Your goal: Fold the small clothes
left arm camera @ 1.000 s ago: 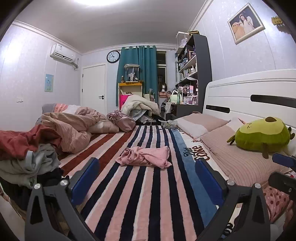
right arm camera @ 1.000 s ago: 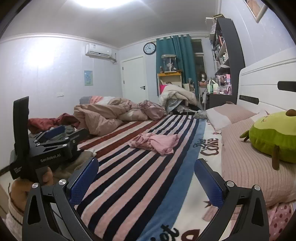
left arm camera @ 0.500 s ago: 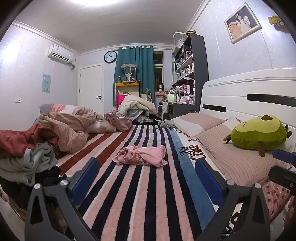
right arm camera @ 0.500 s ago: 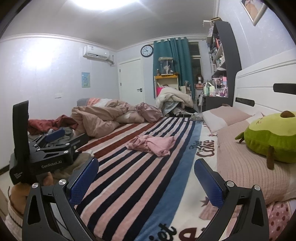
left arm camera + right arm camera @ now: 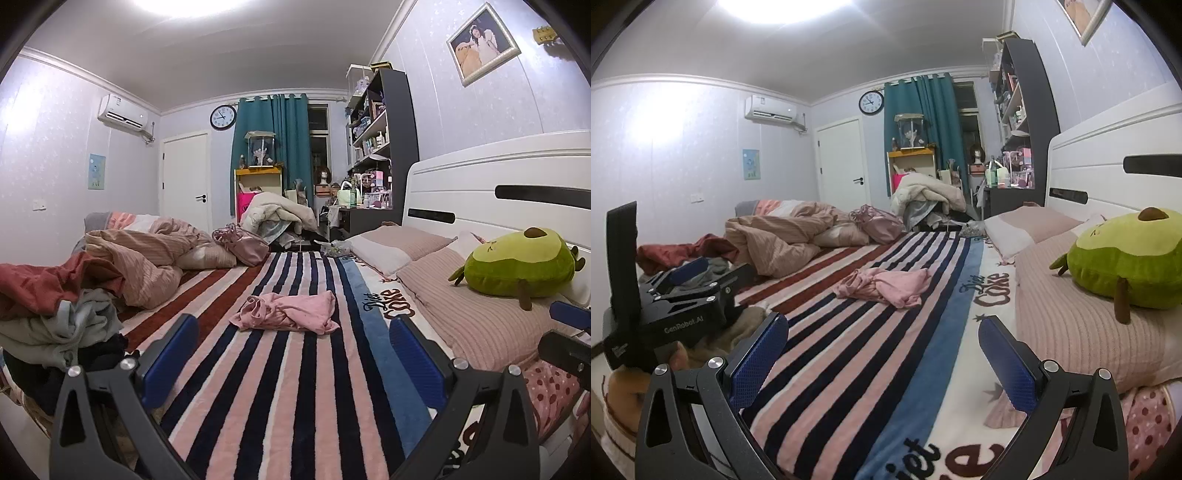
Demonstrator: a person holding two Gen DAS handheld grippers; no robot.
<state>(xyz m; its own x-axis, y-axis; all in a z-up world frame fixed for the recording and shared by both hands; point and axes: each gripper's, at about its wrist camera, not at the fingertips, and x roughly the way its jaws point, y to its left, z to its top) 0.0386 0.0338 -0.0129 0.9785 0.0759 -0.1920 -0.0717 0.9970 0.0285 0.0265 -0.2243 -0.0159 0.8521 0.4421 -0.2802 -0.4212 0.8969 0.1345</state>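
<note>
1. The pink garment (image 5: 286, 314) lies crumpled in the middle of the striped blanket (image 5: 295, 387) on the bed, well ahead of both tools and touched by neither. Its layers are bunched and twisted, so a blind pinch would likely catch several plies at once and drag the heap instead of spreading it.
2. The blanket looks plush; jaws driven too low could nip its pile along with the cloth and lift both.
3. The left gripper (image 5: 293, 354) has its jaws wide and empty; the right gripper (image 5: 882, 354) likewise, wide with nothing between.
4. The two tools sit close together near the bed's edge, so reaching inward at once risks a knock.
5. The laundry heap (image 5: 55, 317) on the left and the avocado plush (image 5: 517, 266) on the pillows crowd the flanks, leaving limited flat room for spreading.
</note>
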